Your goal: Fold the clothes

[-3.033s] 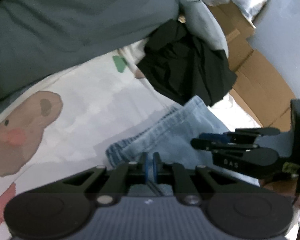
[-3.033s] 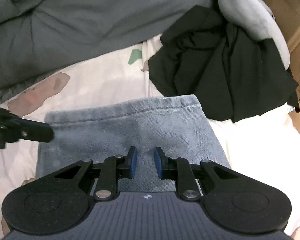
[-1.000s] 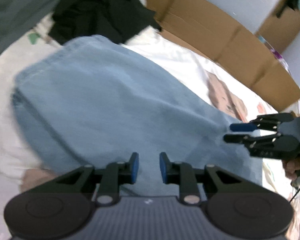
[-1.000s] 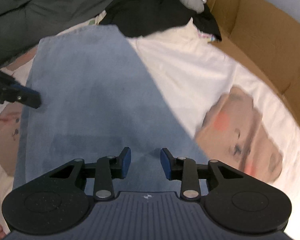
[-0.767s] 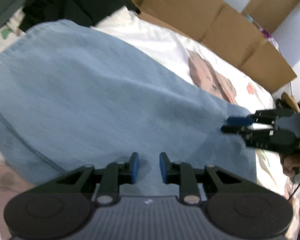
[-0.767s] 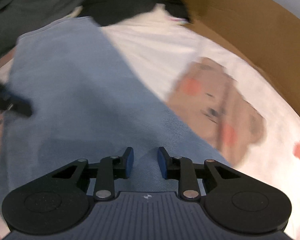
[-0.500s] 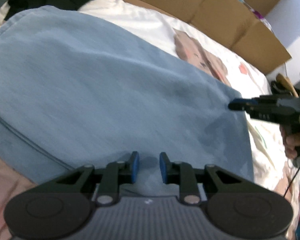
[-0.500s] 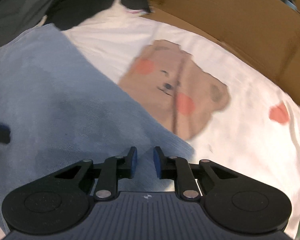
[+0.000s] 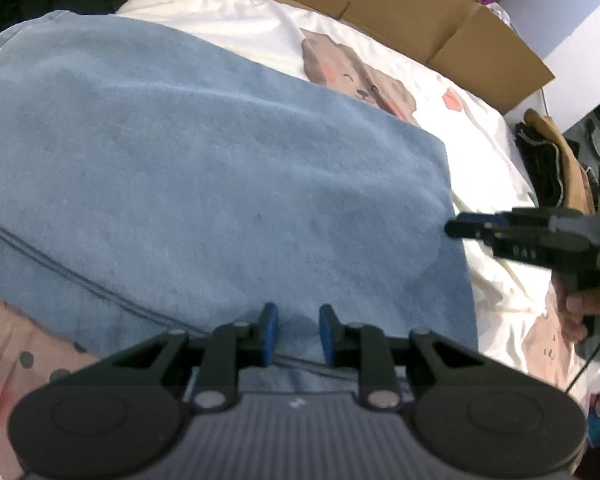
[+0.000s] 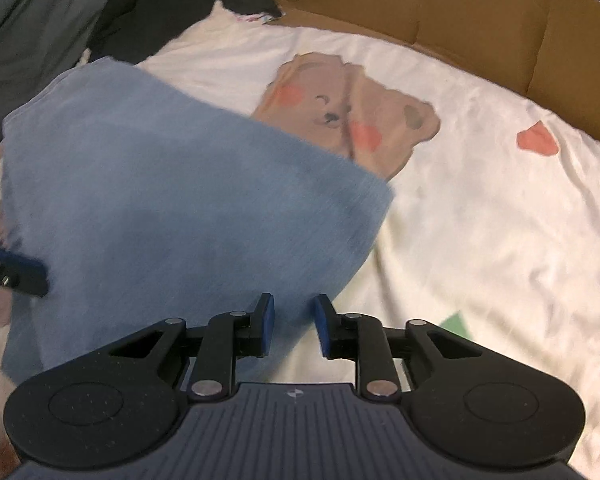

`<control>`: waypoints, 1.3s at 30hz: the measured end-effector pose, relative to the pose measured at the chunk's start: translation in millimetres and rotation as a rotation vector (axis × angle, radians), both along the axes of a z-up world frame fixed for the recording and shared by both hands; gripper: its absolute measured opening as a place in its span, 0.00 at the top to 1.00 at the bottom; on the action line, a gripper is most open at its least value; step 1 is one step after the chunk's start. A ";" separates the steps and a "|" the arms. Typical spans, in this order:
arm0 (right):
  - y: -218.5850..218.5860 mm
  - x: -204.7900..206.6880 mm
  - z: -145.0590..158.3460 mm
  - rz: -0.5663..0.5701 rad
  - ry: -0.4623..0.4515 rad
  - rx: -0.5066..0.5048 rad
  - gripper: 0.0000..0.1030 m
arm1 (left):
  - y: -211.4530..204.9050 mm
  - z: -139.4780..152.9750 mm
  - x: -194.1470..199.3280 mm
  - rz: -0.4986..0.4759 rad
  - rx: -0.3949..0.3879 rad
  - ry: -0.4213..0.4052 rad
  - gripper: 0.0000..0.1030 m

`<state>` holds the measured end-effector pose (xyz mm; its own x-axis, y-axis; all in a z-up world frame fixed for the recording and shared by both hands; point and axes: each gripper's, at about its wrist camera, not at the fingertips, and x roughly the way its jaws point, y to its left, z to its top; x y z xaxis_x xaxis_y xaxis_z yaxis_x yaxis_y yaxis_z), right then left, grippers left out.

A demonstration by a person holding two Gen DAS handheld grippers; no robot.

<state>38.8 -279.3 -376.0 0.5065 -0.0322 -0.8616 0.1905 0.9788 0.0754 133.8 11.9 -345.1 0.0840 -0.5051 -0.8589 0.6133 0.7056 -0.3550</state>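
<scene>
Denim, pale blue, fills most of both views: the jeans [image 9: 204, 168] lie spread on the bed over a cream sheet [image 10: 480, 216] printed with bears. Three seconds back they were a short folded bundle beside the black garment; now they are drawn out long across the sheet, and both views have swung round so that the cardboard [image 10: 440, 12] along the bed's far side and one bear print [image 10: 340, 120] have come into sight.

Parts of the scene are hard to read. That bear is half covered by the denim's edge. The black garment [image 10: 172, 20] is cut off at the top of the picture, and the right wrist view is smeared along the cloth's near edge.

Left tool [image 9: 295, 332]: its blue pads stand a little apart with the hem of the jeans running between them; it looks pinched on that hem, though where pad meets cloth is partly hidden. Right tool [image 10: 292, 328]: its jaws have just been closing and now stand narrow, with the blurred corner of the jeans between them; whether the pads truly press on it I cannot tell. From the left wrist view it sits at the denim's right edge, a hand [image 9: 580, 312] on its handle.
</scene>
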 end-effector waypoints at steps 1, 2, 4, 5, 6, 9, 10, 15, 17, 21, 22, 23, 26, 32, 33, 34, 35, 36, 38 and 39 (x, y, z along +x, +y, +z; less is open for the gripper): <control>3.8 -4.3 -0.7 0.005 0.001 0.000 0.77 | -0.3 0.5 -1.0 -0.006 0.003 -0.001 0.77; 7.5 -8.6 -1.2 0.010 0.002 0.001 0.77 | -0.5 1.2 -2.2 -0.014 0.008 -0.004 0.77; 12.9 -16.7 -1.6 0.010 0.005 0.014 0.76 | -0.5 3.0 -5.2 -0.034 0.020 -0.021 0.77; 15.4 -20.1 -1.0 0.011 0.006 0.019 0.76 | -0.3 3.3 -6.4 -0.037 0.024 -0.025 0.77; 17.8 -23.4 -0.5 0.012 0.007 0.025 0.76 | -0.3 3.0 -7.3 -0.037 0.027 -0.023 0.77; 25.4 -32.2 1.4 0.013 0.010 0.036 0.76 | 0.0 1.1 -11.4 -0.042 0.038 -0.016 0.77; 27.6 -35.2 1.5 0.012 0.011 0.044 0.76 | 0.1 0.1 -13.8 -0.048 0.044 -0.013 0.77; 40.1 -48.3 3.2 0.008 0.013 0.061 0.76 | 9.7 -7.3 -29.0 -0.074 0.072 0.011 0.78; 40.0 -52.6 4.9 -0.016 0.006 0.075 0.76 | 14.7 -8.8 -33.2 -0.074 0.078 0.012 0.78; 33.3 -61.4 3.0 -0.084 0.004 0.158 0.75 | 23.9 -11.8 -39.1 -0.077 0.089 0.017 0.76; 31.2 -63.4 1.9 -0.102 0.004 0.184 0.75 | 25.8 -13.1 -39.6 -0.073 0.087 0.025 0.76; 28.8 -65.0 -0.4 -0.121 0.005 0.220 0.75 | 27.3 -14.7 -39.8 -0.071 0.087 0.032 0.75; 22.1 -66.4 -10.4 -0.180 0.013 0.335 0.74 | 28.3 -17.4 -39.0 -0.080 0.089 0.034 0.75; 10.5 -63.7 -28.6 -0.297 0.020 0.494 0.65 | 28.9 -16.6 -31.2 -0.090 0.086 0.068 0.75; 8.5 -63.6 -30.6 -0.313 0.018 0.515 0.65 | 30.4 -16.1 -30.4 -0.089 0.083 0.074 0.75; 7.4 -64.6 -31.9 -0.326 0.014 0.532 0.65 | 32.2 -15.7 -29.7 -0.086 0.080 0.081 0.75; 6.7 -66.0 -32.6 -0.336 0.010 0.547 0.65 | 33.6 -15.3 -28.7 -0.081 0.076 0.089 0.75; 5.7 -66.8 -32.5 -0.340 0.007 0.558 0.66 | 34.7 -14.8 -27.5 -0.075 0.073 0.096 0.75; 3.8 -69.3 -32.2 -0.350 0.004 0.590 0.67 | 37.6 -12.7 -25.8 -0.064 0.072 0.101 0.75; 2.5 -70.1 -31.7 -0.356 0.002 0.608 0.68 | 39.7 -11.6 -25.1 -0.059 0.074 0.100 0.75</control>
<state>-31.3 -276.8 -407.7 0.5530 0.2916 -0.7805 0.4924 0.6413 0.5885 108.7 51.6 -356.7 -0.0317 -0.4420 -0.8964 0.6187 0.6957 -0.3649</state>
